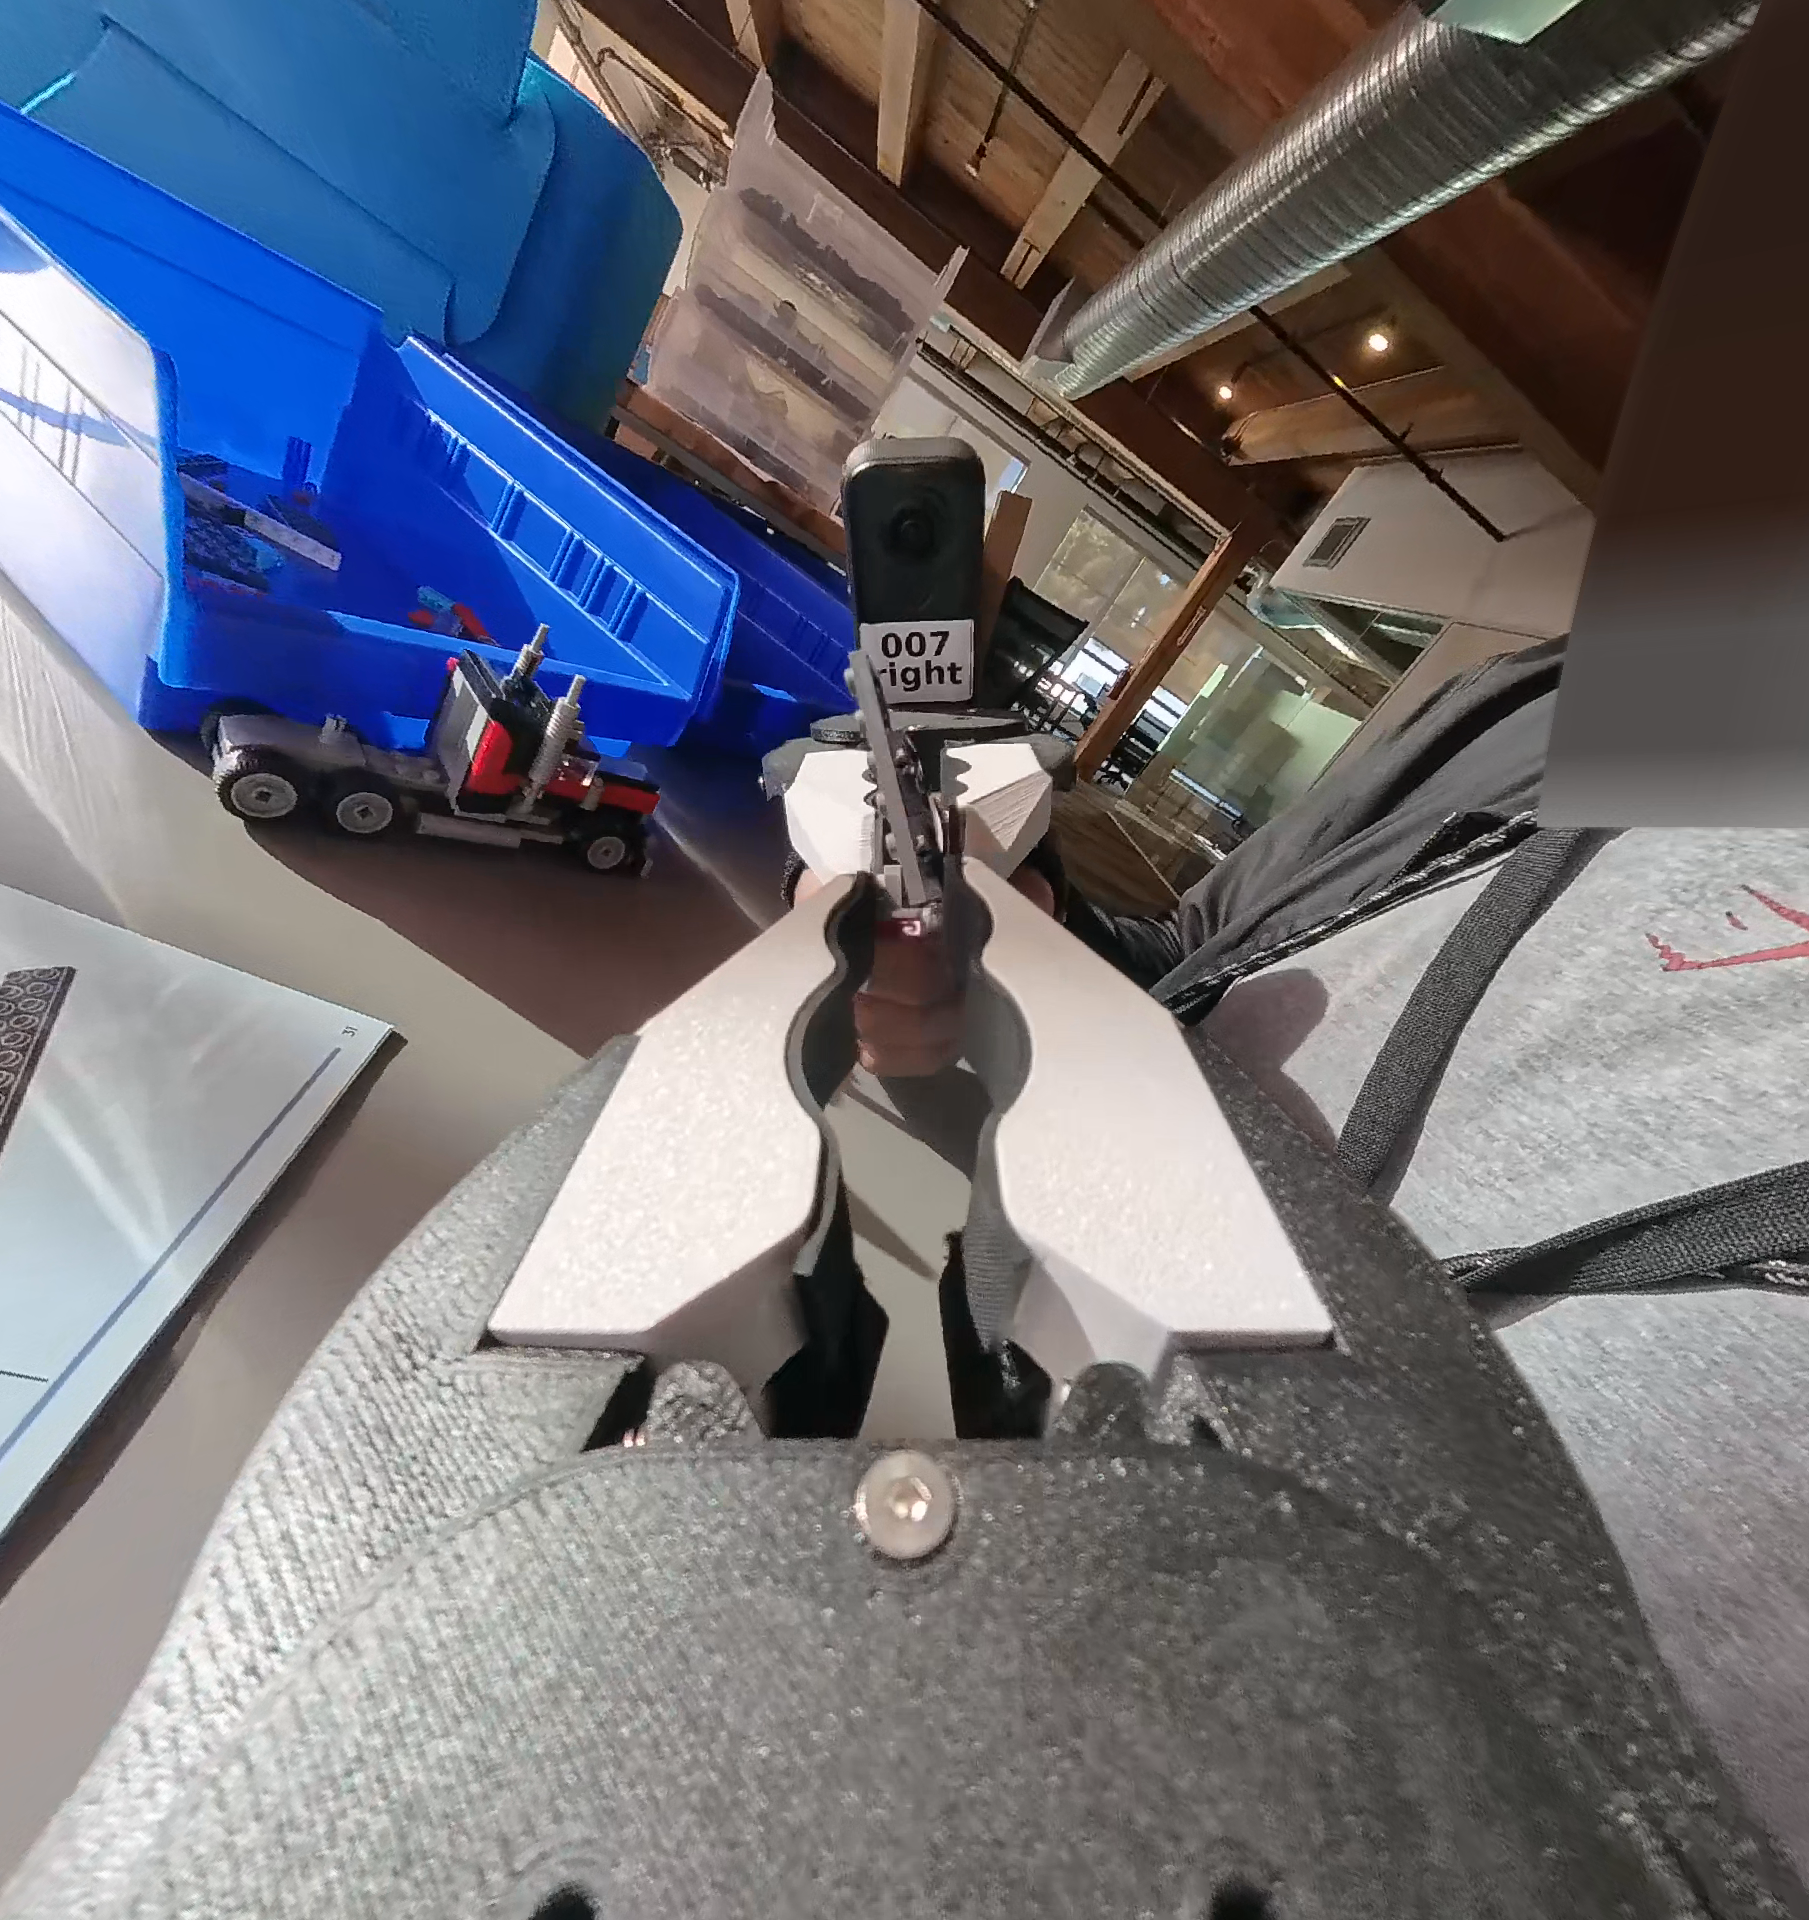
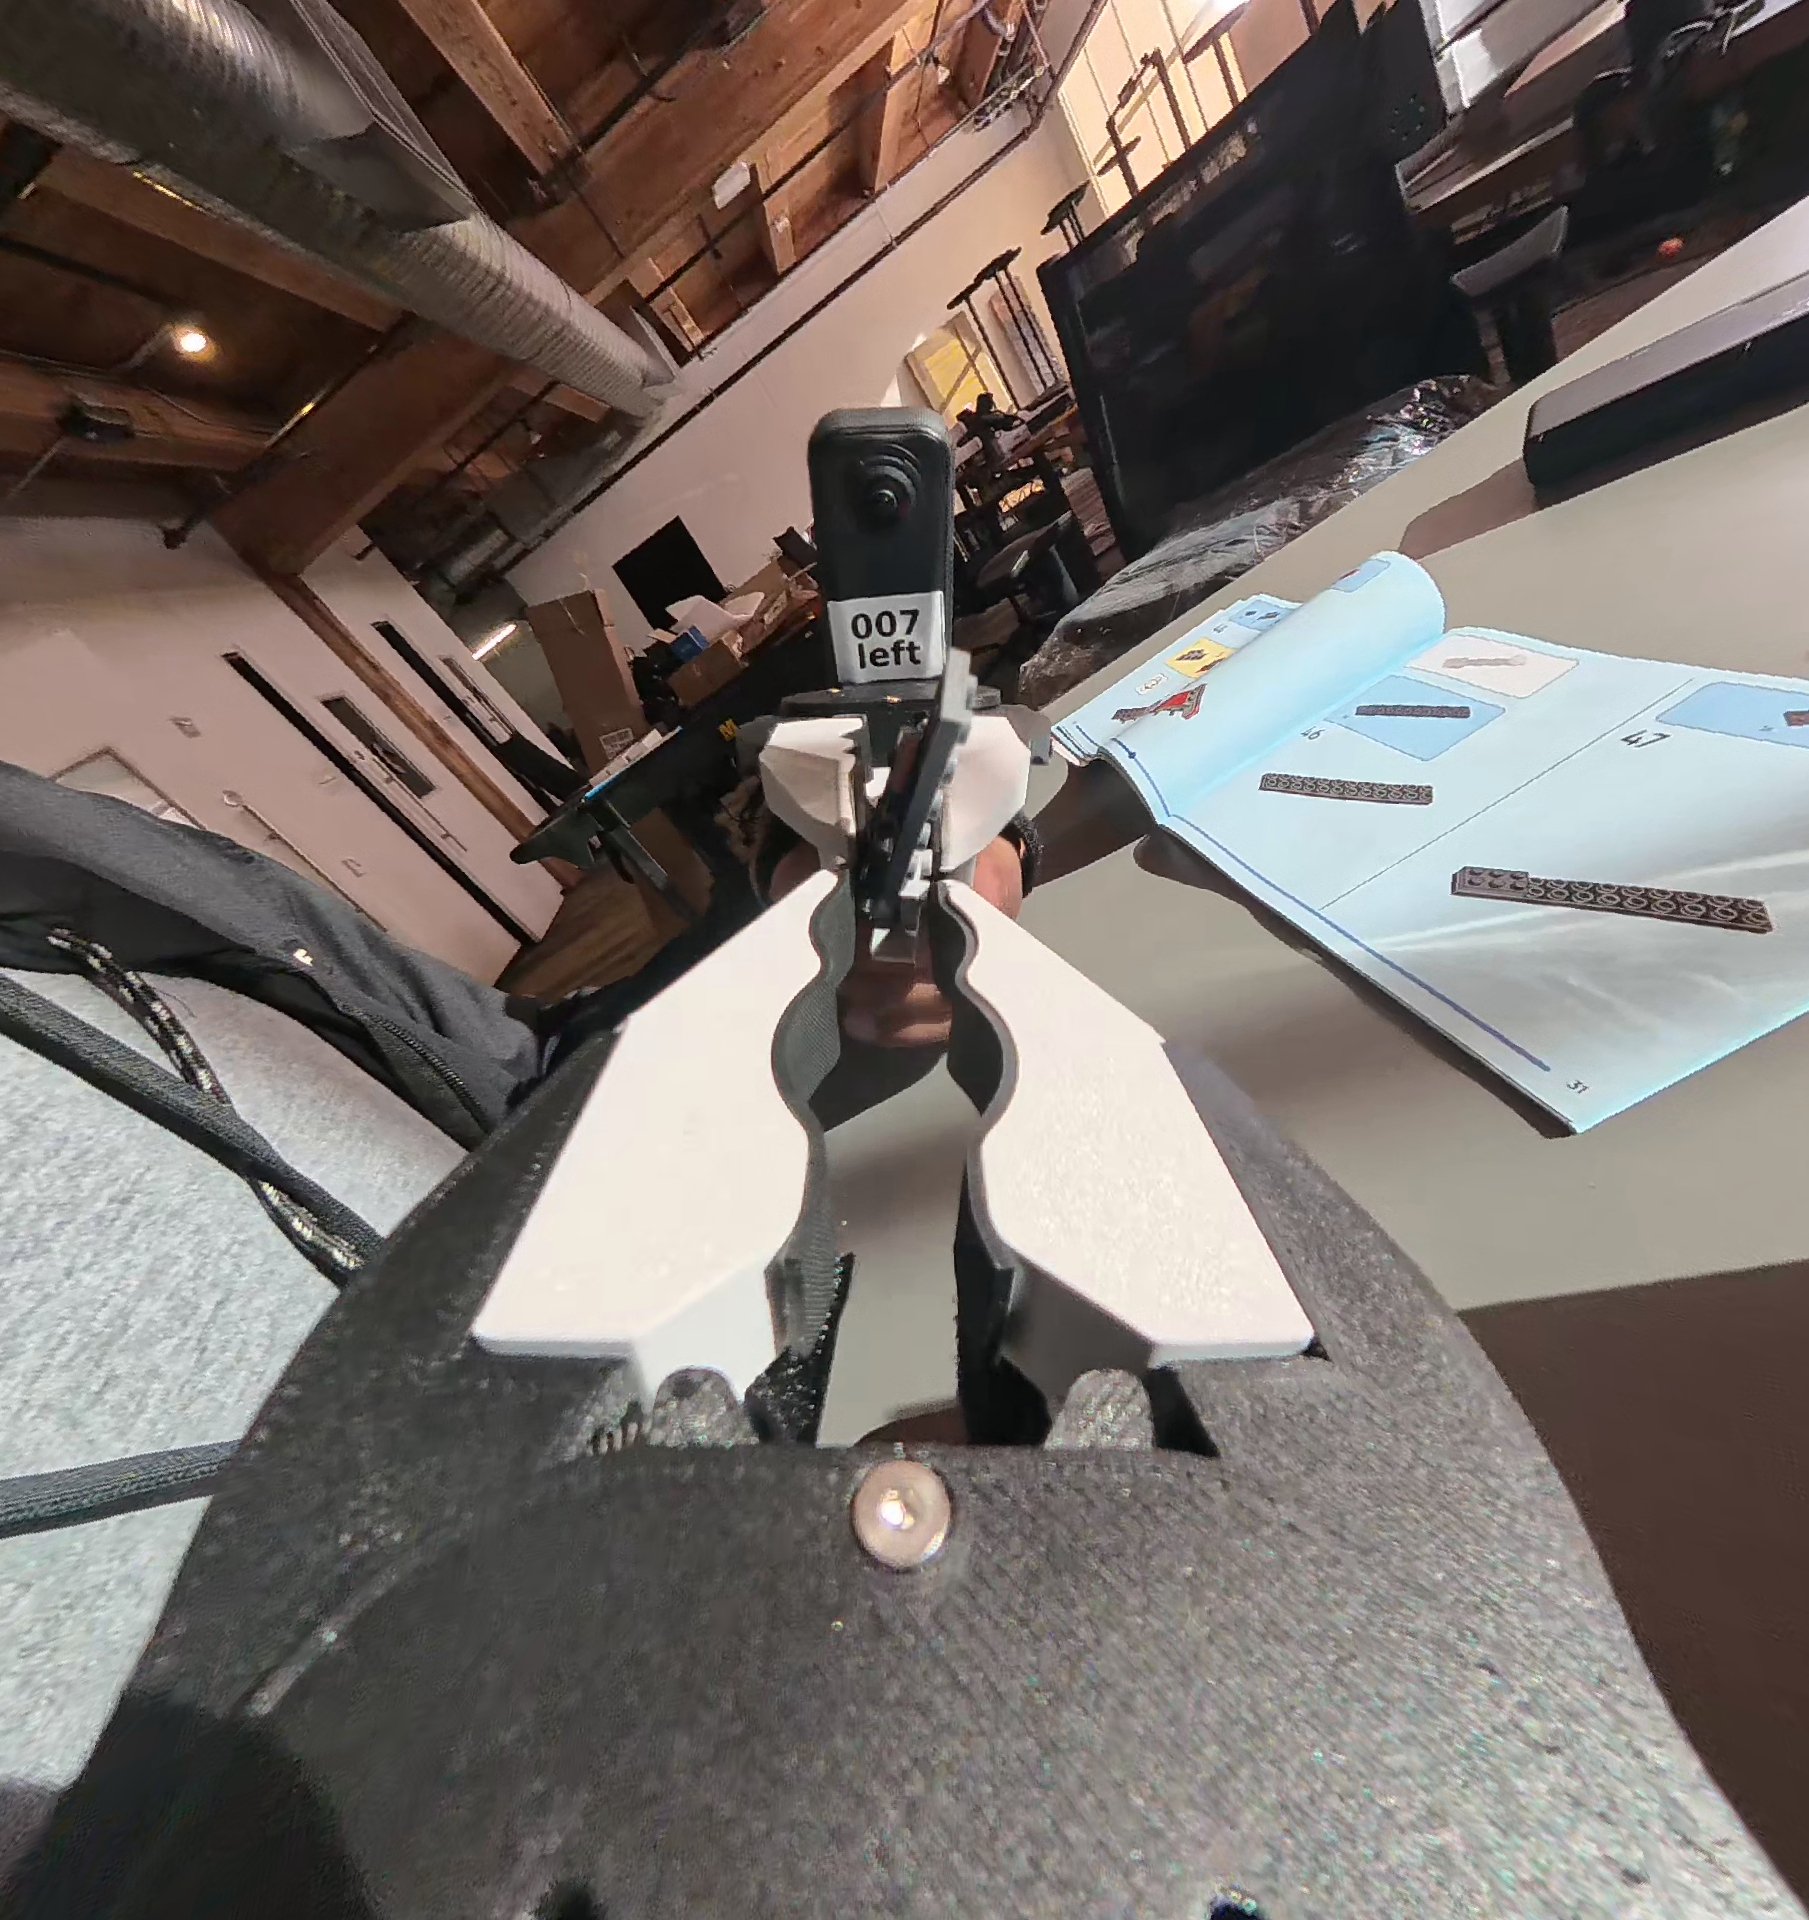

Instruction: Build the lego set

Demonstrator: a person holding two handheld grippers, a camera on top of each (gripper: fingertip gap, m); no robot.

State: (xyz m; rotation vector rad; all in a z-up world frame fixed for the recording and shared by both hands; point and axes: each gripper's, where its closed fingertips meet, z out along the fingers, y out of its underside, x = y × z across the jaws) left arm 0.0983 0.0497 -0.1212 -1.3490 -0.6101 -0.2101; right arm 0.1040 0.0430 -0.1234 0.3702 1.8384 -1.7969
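One truck (image 1: 432, 764), one blue bin (image 1: 526, 540), one booklet (image 2: 1502, 821), two tongs (image 1: 905, 904) (image 2: 895, 899).

Wrist cams head-on, close, tilted up; shared: instruction booklet (image 1: 141, 1143) (image 2: 1502, 821), each other's tongs.

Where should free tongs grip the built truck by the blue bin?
Probably grip the truck across its long bare rear chassis, coming from above, one finger on each side. It stands upright on its wheels beside the blue bin; the cab end carries thin exhaust stacks that look fragile.

Bright daylight, glare on booklet (image 1: 100, 1195), strong fisheye edge distortion, near foreground soft.
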